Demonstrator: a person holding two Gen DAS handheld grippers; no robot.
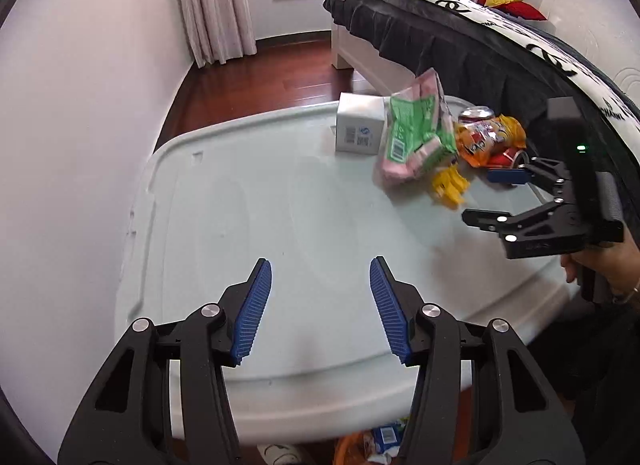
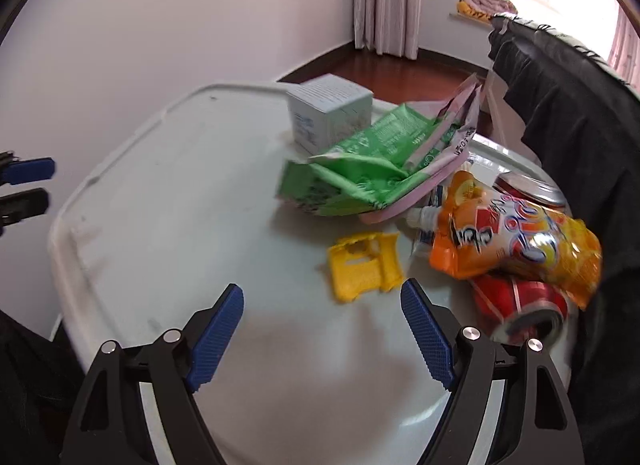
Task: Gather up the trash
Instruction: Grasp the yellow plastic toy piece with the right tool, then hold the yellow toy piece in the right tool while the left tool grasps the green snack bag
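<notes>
Trash is piled at the far right of a pale plastic tabletop (image 1: 240,205): a white box (image 1: 358,127), a green and pink wrapper (image 1: 416,133), a yellow plastic piece (image 1: 450,185), an orange drink pouch (image 1: 486,137) and a red can (image 1: 508,155). My left gripper (image 1: 320,265) hangs open over bare tabletop, well short of the pile. In the right wrist view my right gripper (image 2: 322,287) stands open just in front of the yellow piece (image 2: 364,265), with nothing between its pads. The pouch (image 2: 512,241) lies over the red can (image 2: 520,301).
A bed with a dark skirt (image 1: 440,45) runs close along the table's right side. A pale wall (image 1: 80,125) borders the left. Wooden floor (image 1: 260,81) lies beyond the table. Below the near edge sits an orange bag with wrappers (image 1: 372,441). A person's hand (image 1: 612,265) holds the right gripper.
</notes>
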